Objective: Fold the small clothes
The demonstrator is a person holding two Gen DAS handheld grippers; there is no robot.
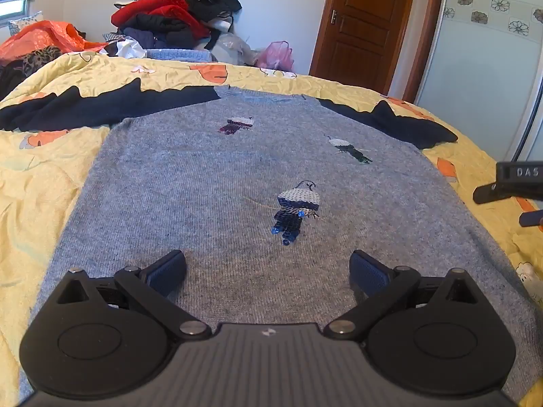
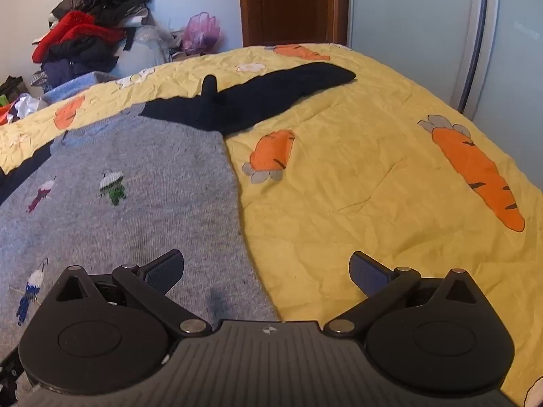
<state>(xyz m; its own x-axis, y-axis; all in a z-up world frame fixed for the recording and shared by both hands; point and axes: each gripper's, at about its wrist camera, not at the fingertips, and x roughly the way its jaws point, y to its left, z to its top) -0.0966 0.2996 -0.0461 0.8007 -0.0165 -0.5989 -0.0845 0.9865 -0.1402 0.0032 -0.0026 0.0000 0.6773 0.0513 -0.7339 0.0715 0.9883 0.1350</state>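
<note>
A small grey knit sweater (image 1: 210,183) with dark navy sleeves lies flat, front up, on the yellow carrot-print quilt (image 1: 44,176). Sequin bird figures (image 1: 297,208) decorate its chest. My left gripper (image 1: 268,271) hovers open over the sweater's lower middle, holding nothing. The right gripper (image 1: 509,186) pokes in at the right edge of that view. In the right wrist view the sweater (image 2: 142,203) fills the left side, with its navy right sleeve (image 2: 271,96) stretched out across the quilt (image 2: 373,186). My right gripper (image 2: 266,273) is open above the sweater's right side edge, empty.
A heap of red, black and navy clothes (image 1: 173,13) is piled beyond the bed's far edge, with an orange plastic bag (image 1: 44,39) at left and a pink bag (image 1: 278,56). A brown wooden door (image 1: 366,23) and a pale wardrobe panel (image 1: 482,68) stand behind.
</note>
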